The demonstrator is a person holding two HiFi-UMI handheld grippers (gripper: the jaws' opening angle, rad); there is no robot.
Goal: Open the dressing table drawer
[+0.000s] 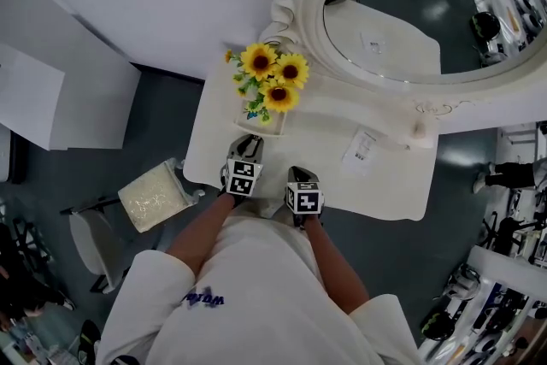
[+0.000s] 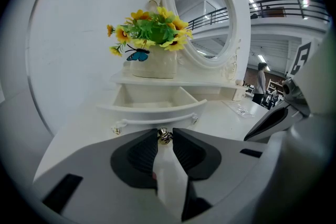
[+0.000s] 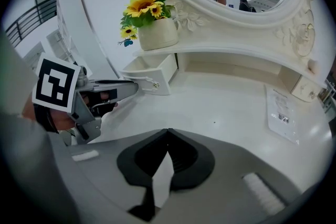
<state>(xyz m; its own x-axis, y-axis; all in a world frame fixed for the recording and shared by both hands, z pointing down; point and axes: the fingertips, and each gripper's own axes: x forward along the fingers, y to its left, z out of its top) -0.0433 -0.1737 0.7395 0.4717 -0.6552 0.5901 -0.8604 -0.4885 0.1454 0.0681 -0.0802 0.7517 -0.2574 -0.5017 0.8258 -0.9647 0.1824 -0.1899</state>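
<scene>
Drawer [image 2: 152, 101] stood open, held by its knob [image 2: 165, 137].
It sat pulled out beneath the sunflowers [image 2: 152, 29] at the dressing table's [image 1: 385, 184] left end, with its curved front crosswise and facing the left gripper [image 2: 164, 132], whose jaws pinched the knob. The right gripper [image 3: 168, 131] hovered closed and empty.

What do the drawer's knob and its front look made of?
The knob is likely metal with a polished, brassy finish: it glints with small bright highlights. The drawer front is probably painted wood or board in a smooth cream-white satin. The colour is even, the sheen is soft and no grain shows, so the core is unclear.
</scene>
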